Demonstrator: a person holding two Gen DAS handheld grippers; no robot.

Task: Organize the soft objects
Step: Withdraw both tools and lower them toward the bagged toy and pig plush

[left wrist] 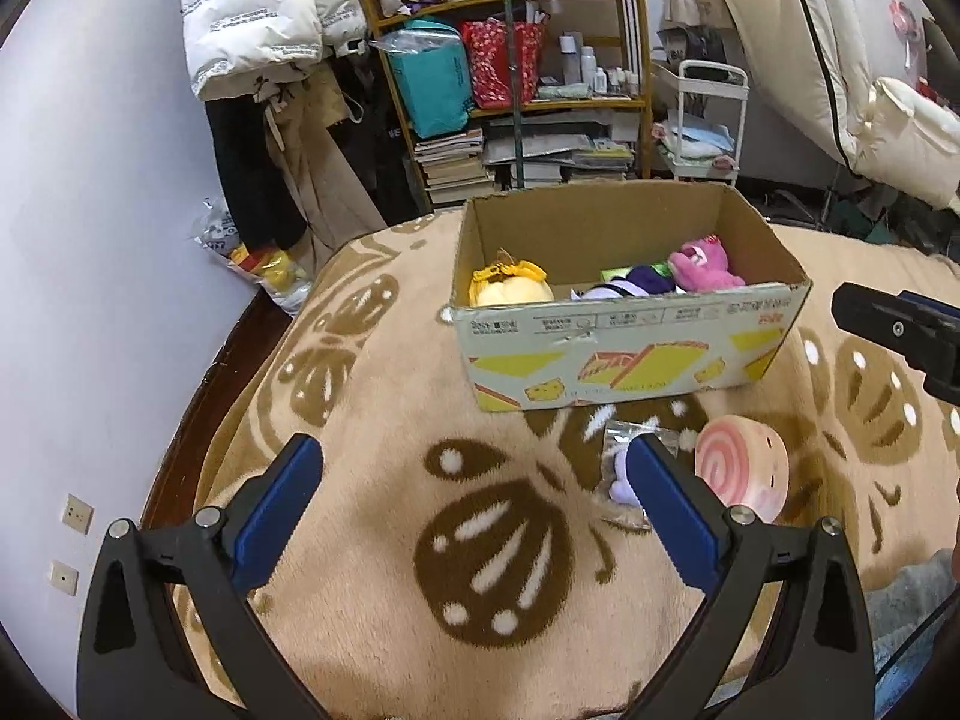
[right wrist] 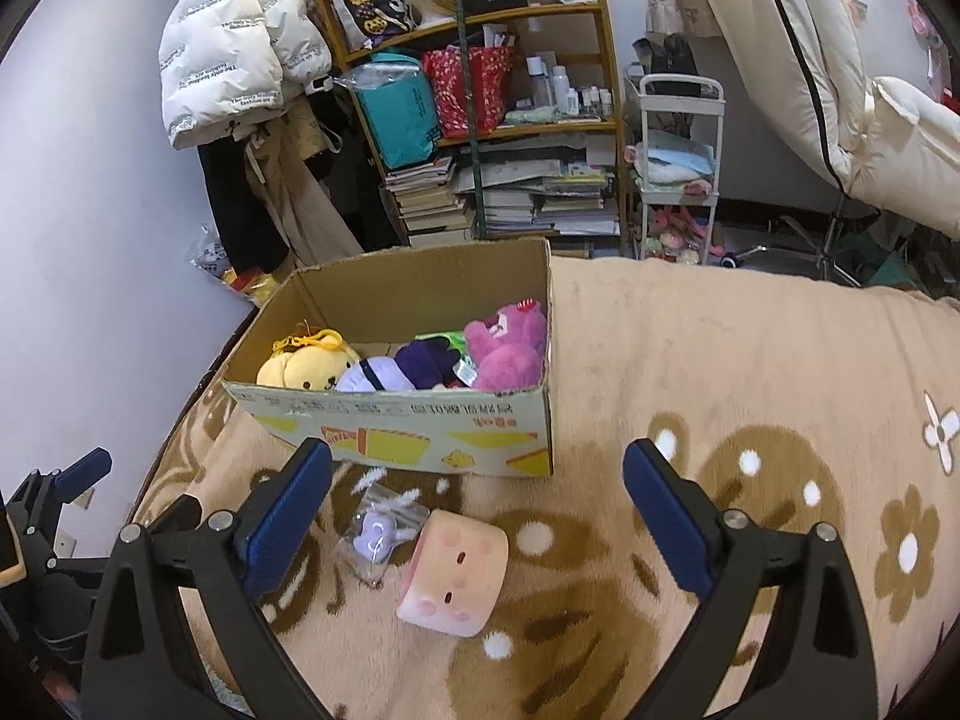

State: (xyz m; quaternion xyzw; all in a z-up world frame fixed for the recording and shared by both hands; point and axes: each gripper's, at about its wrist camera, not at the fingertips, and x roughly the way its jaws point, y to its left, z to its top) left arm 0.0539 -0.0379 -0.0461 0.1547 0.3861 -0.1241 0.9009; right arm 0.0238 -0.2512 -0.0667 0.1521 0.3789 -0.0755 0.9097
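A cardboard box (left wrist: 624, 354) (right wrist: 408, 438) stands on the beige blanket (left wrist: 372, 540) (right wrist: 720, 360). Inside it lie a yellow plush (left wrist: 510, 288) (right wrist: 312, 363), a purple-and-white plush (left wrist: 630, 285) (right wrist: 396, 372) and a pink plush (left wrist: 702, 267) (right wrist: 507, 348). In front of the box lie a pink swirl roll-cake squishy (left wrist: 744, 465) (right wrist: 456, 570) and a small lilac toy in a clear bag (left wrist: 621, 480) (right wrist: 375, 534). My left gripper (left wrist: 471, 462) is open and empty, left of the lilac toy. My right gripper (right wrist: 477, 468) is open and empty, above both loose toys.
A cluttered shelf (left wrist: 528, 60) (right wrist: 480, 90) with books and bags stands behind the bed. A white coat (left wrist: 258, 18) (right wrist: 228, 42) hangs at the left. A small white cart (left wrist: 708, 120) (right wrist: 678, 168) stands to the shelf's right. The blanket's left edge drops off by the wall.
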